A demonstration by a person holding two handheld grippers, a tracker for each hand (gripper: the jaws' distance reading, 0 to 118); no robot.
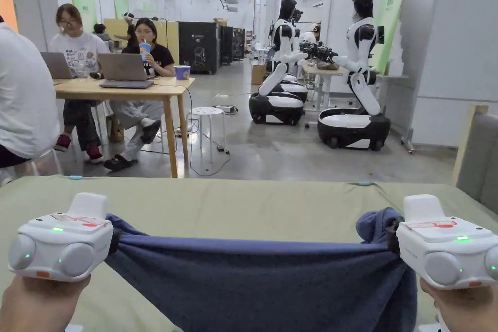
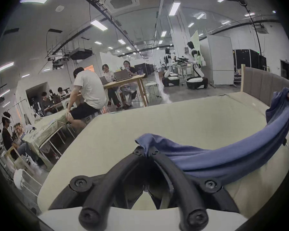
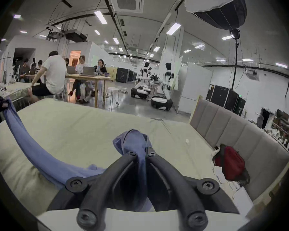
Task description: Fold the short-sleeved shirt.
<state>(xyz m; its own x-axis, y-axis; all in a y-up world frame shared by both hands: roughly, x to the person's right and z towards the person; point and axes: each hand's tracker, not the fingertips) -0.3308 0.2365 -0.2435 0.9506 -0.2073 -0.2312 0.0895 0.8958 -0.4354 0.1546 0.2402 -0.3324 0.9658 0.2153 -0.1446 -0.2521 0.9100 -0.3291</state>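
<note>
Holding the blue shirt (image 1: 262,284) stretched above the bed's (image 1: 233,206) near edge, left tongs (image 2: 146,152) and right tongs (image 3: 141,153) each clamped on a bunched end, no fold yet visible.

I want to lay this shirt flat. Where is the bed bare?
The green sheet is bare from the stretched blue shirt out to its far edge. It is crowded by the padded headboard, where a red bag lies.

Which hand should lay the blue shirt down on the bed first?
Neither is clearly better. The left tool and right tool both pinch the shirt, stretched level between them above the bed, so lowering together seems best.
</note>
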